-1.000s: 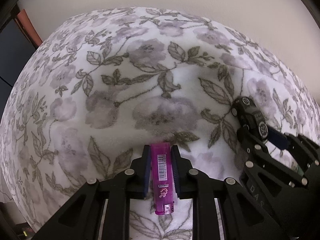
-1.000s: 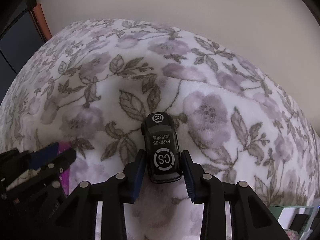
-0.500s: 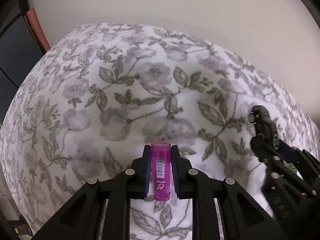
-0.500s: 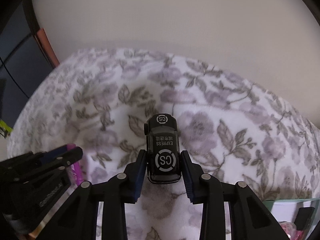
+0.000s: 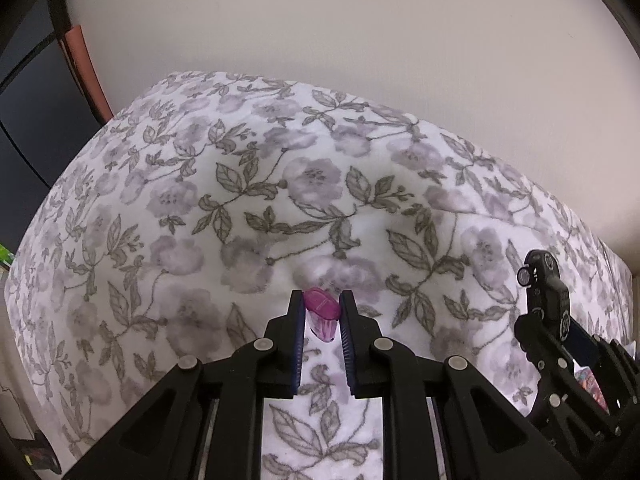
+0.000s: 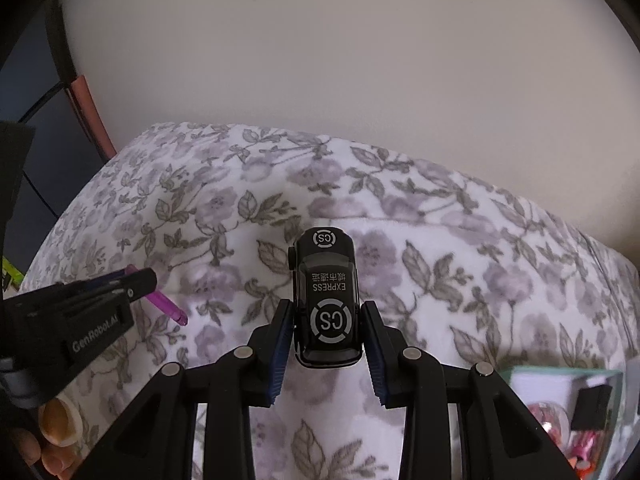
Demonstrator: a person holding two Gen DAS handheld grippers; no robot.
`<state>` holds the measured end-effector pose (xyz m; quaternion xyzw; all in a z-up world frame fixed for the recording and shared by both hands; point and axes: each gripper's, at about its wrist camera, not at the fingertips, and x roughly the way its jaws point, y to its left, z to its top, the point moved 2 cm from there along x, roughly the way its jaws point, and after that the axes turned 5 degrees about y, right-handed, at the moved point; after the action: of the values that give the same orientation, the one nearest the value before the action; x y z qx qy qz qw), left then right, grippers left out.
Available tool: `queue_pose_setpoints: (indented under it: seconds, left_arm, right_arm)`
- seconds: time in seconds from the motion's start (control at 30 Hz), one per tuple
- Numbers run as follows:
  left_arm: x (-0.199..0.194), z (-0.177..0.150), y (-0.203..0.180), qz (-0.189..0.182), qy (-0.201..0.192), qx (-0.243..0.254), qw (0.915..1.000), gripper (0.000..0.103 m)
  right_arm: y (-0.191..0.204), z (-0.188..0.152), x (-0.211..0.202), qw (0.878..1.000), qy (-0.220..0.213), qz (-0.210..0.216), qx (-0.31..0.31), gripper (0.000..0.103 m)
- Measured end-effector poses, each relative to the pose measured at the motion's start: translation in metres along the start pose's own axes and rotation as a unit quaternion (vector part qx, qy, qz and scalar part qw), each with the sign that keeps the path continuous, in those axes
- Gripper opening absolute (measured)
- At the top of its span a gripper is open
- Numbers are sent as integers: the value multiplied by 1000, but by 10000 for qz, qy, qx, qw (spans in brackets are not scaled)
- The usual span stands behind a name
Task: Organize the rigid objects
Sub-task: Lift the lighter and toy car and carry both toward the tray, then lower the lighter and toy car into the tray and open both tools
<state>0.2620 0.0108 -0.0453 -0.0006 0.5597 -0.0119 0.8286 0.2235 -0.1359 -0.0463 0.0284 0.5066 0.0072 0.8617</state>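
A purple translucent lighter (image 5: 322,314) hangs above the floral blanket (image 5: 240,200), its end tipped toward the left wrist camera. My left gripper (image 5: 322,308) is shut on it, jaws still closing tight against its sides. The right wrist view shows the lighter (image 6: 166,304) sticking out below the left gripper (image 6: 136,280). A black toy car (image 6: 326,300) marked "CS EXPRESS" sits lengthwise between the pads of my right gripper (image 6: 326,320), which is shut on it. From the left wrist view, the car (image 5: 546,292) and right gripper (image 5: 536,320) are at the right, clear of the blanket.
A plain wall rises behind the blanket. Dark furniture with a reddish edge (image 5: 86,72) stands at the left. A pale green box (image 6: 560,376) with pink items sits at the lower right. A person's fingers (image 6: 52,432) hold the left gripper.
Both grippers have risen off the blanket with their objects. The lighter has tilted so its end faces the camera. More wall is in view.
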Motion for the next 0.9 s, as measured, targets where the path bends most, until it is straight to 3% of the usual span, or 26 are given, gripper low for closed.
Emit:
queue_pose_setpoints:
  seconds: [0.37, 0.5, 0.9]
  left_arm:
    - [-70, -10, -29, -29, -353, 273, 9990, 17]
    - [-89, -20, -41, -193, -352, 283, 9988, 17]
    - [-142, -55, -95, -234, -672, 799, 9943, 17]
  right_arm:
    - [-37, -26, -58, 9981, -104, -218, 559, 36]
    - [-52, -37, -79, 9965, -140, -295, 772, 36]
    - [-94, -62, -136, 9926, -316, -420, 1096, 36]
